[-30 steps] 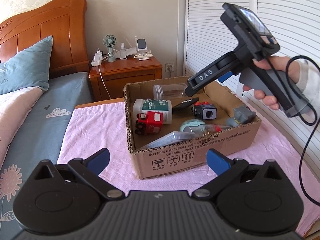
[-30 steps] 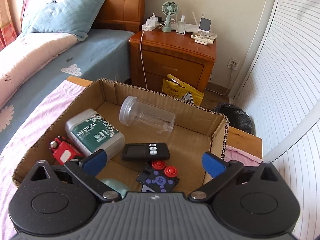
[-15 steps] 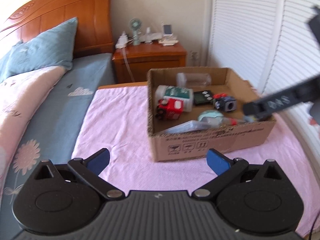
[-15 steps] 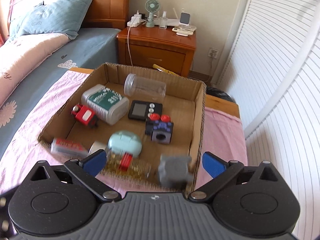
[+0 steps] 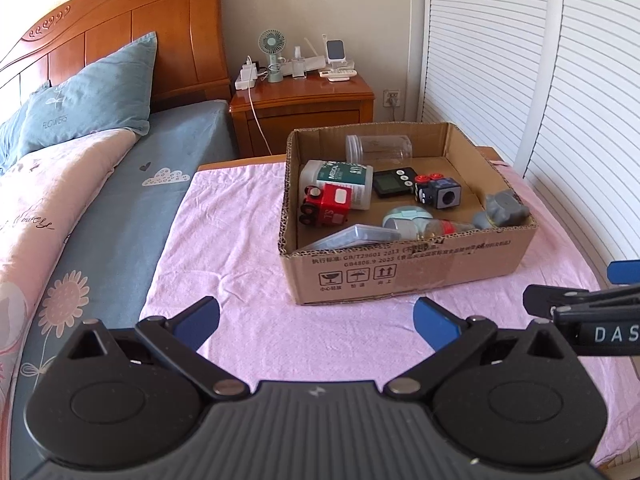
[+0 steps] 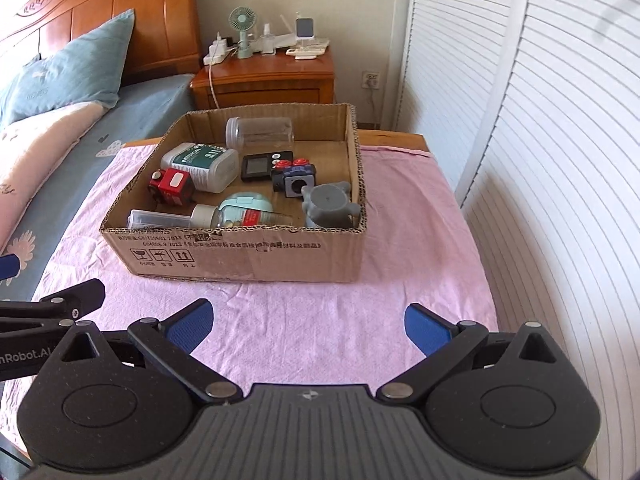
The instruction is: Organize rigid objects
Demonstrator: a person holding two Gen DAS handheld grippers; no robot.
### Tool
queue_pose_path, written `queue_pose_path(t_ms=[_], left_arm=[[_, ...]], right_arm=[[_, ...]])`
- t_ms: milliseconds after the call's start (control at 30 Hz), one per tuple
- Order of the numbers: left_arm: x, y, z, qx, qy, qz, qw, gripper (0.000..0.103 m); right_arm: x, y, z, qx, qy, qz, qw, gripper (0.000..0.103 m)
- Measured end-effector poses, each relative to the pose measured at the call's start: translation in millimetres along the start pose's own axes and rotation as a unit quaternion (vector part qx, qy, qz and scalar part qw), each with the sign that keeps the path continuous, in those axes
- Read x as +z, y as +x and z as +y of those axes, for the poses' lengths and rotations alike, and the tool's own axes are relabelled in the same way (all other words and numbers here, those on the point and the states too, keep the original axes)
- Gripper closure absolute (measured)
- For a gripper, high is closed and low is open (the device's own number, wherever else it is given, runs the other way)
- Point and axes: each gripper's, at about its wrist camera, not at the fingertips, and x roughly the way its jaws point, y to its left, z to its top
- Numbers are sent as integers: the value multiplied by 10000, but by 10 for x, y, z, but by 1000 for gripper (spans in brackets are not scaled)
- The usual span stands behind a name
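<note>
Pink cloth-covered table (image 6: 400,240), beside a bed; open brown cardboard box (image 6: 248,256) standing on it, holding all the objects; left gripper (image 5: 316,320) above the near cloth, blue-padded jaws spread wide, empty; right gripper (image 6: 308,320) likewise wide apart, holding nothing, both well short of the box; white rectangular bottle with green label (image 6: 204,164), lying at the left; clear plastic jar (image 6: 260,130), on its side at the far wall; grey rounded plastic toy (image 6: 328,204) in the near right corner; pale green round case (image 6: 244,204); red toy vehicle (image 6: 172,186), touching the bottle; black cube with red buttons (image 6: 294,178); black digital timer (image 6: 258,166); small glass bottle with red label (image 6: 236,216) against the near wall.
</note>
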Motion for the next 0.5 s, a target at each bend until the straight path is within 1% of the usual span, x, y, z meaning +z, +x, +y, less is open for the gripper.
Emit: queue_pose_path(t_ms=[500], left_arm=[[28,-46,5,14,-63,-16,10000,1]], right_arm=[[23,-94,-24,-13,76,-179,9998,0]])
